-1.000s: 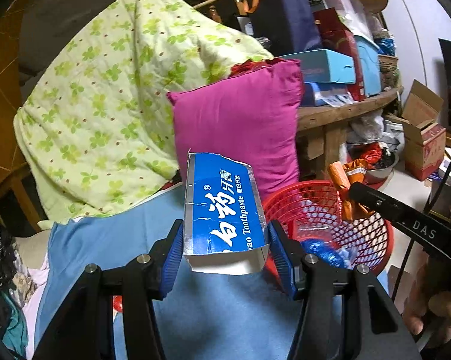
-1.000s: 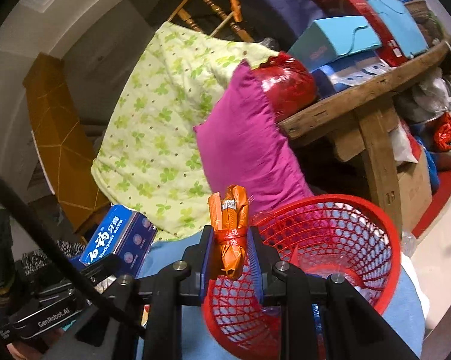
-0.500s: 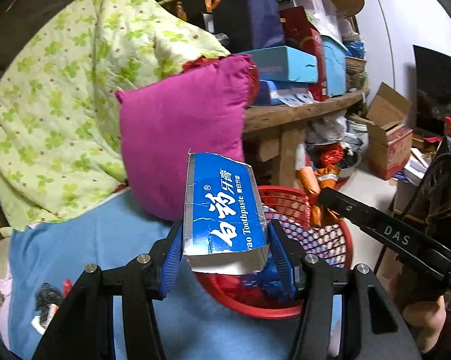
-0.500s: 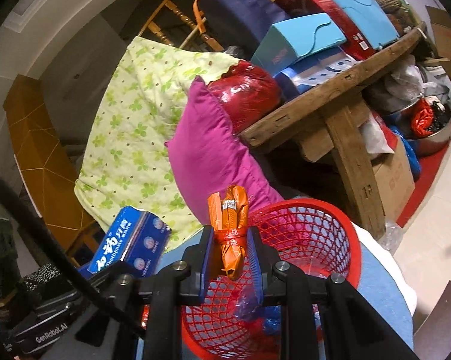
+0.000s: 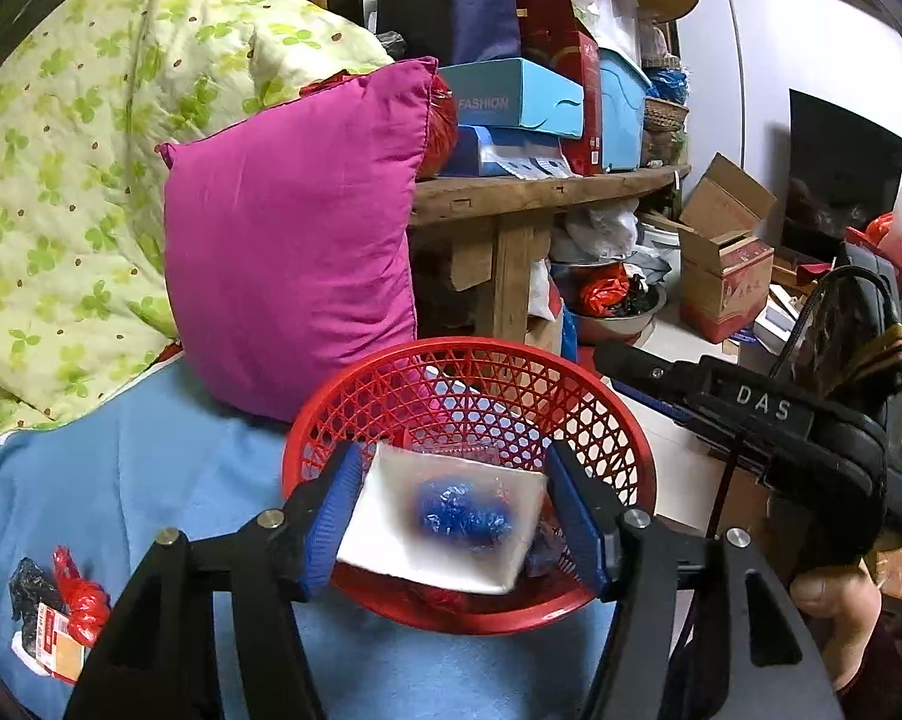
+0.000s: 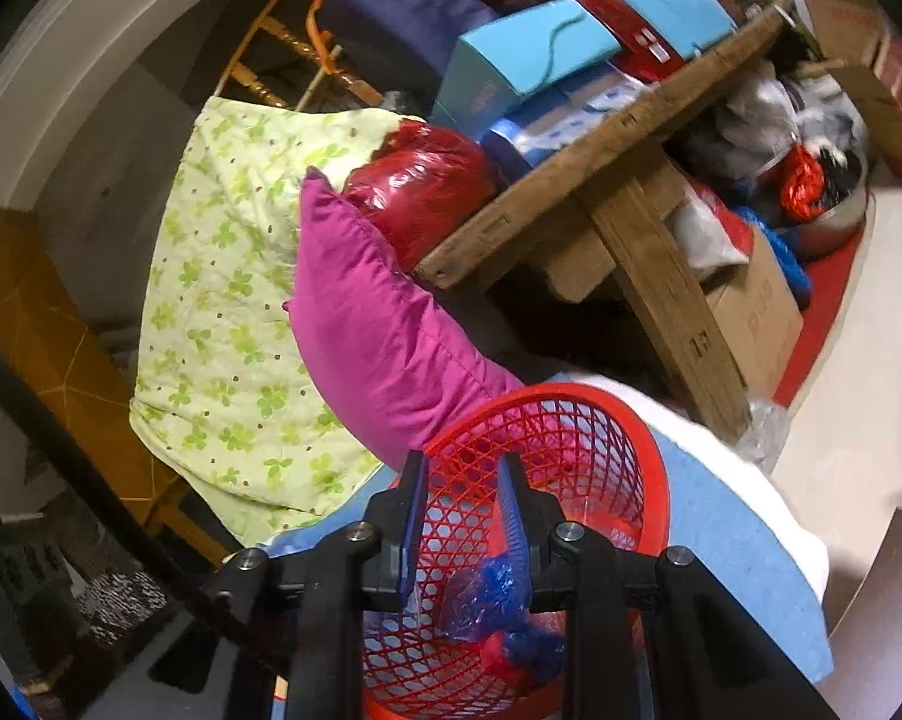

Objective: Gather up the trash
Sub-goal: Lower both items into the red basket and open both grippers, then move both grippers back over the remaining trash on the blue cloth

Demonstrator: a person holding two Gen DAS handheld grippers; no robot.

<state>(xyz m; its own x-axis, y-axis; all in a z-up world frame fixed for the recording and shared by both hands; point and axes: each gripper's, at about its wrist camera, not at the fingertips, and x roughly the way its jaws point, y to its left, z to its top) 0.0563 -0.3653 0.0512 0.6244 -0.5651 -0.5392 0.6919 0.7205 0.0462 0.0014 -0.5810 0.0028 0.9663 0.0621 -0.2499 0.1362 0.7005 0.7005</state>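
Observation:
A red mesh basket sits on the blue sheet in front of a magenta pillow; it also shows in the right wrist view. My left gripper hangs over the basket with its jaws wide. The toothpaste box appears blurred and end-on between the fingers, its open end showing crumpled blue plastic below. My right gripper is open and empty over the basket rim. The orange wrapper is out of sight. Blue plastic trash lies in the basket.
Red, black and orange wrappers lie on the blue sheet at the left. A magenta pillow and green quilt lean behind. A wooden bench stacked with boxes stands at the right, with cartons on the floor.
My left gripper opened over the basket and the toothpaste box is dropping out of it. My right gripper opened and the orange wrapper has gone from its fingers.

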